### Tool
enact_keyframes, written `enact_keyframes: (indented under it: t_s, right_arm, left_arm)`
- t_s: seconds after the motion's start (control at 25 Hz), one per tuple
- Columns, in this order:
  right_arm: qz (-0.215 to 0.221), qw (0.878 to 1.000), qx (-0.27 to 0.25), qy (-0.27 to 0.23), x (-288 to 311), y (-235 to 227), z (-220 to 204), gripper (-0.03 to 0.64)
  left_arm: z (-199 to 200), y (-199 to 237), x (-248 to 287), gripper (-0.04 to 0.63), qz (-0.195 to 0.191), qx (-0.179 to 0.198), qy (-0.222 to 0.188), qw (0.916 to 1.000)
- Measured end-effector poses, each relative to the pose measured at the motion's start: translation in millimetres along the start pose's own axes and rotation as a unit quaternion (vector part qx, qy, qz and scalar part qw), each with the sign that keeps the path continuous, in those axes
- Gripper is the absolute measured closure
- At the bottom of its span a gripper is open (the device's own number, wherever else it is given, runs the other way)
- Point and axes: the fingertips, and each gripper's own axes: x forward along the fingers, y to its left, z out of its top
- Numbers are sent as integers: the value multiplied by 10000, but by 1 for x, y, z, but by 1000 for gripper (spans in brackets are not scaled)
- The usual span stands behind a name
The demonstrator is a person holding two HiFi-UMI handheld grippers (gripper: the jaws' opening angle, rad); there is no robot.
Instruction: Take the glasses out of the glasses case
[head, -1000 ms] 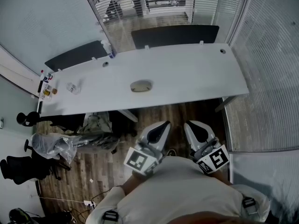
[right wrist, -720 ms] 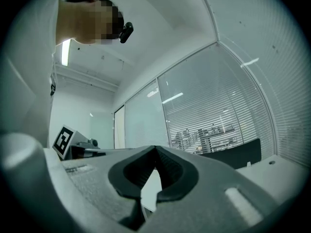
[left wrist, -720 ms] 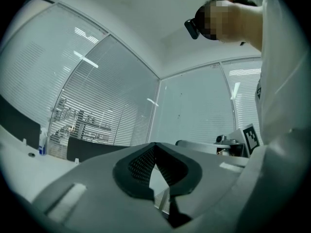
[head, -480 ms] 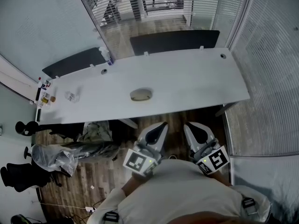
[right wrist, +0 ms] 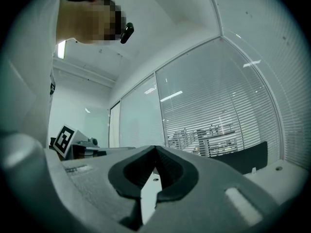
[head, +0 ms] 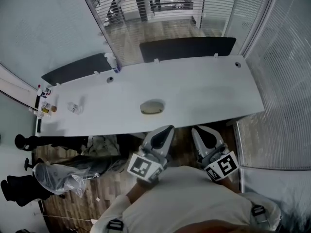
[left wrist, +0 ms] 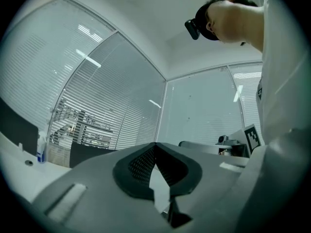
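Observation:
A closed oval glasses case (head: 152, 107) lies on the white table (head: 204, 89), a little left of its middle and near the front edge. My left gripper (head: 168, 129) and right gripper (head: 196, 129) are held side by side close to my body, just short of the table's front edge, below and to the right of the case. Both are shut with nothing between the jaws, as the left gripper (left wrist: 155, 144) and right gripper (right wrist: 155, 148) views also show. The glasses are not visible.
Small bottles (head: 44, 106) and a crumpled clear thing (head: 73, 107) sit at the table's left end. A bottle (head: 112, 62) stands at the far edge by dark screens (head: 187, 47). A chair draped with clothes (head: 97, 147) and a plastic-wrapped bundle (head: 63, 171) stand left of me.
The table and case have come closer to me and my grippers; the grippers now reach almost to the table's front edge. Both stayed shut.

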Motion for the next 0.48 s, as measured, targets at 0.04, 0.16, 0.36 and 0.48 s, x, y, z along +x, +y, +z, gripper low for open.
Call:
enact_keyframes:
  t_s: [0.04, 0.16, 0.36, 0.48]
  right_arm:
    - [5, 10000, -7, 6, 10, -1, 1, 615]
    - [18, 10000, -39, 10, 39, -3, 2, 615]
    - [96, 9999, -46, 61, 87, -3, 0, 615]
    - [178, 9998, -74, 85, 114, 0, -4, 615]
  left_arm:
    - [3, 8, 3, 592, -21, 3, 0, 10000]
    - [13, 33, 9, 592, -48, -13, -30, 10000]
    - [24, 77, 12, 592, 40, -41, -28, 10000]
    - [28, 103, 12, 592, 107, -107, -74, 9999]
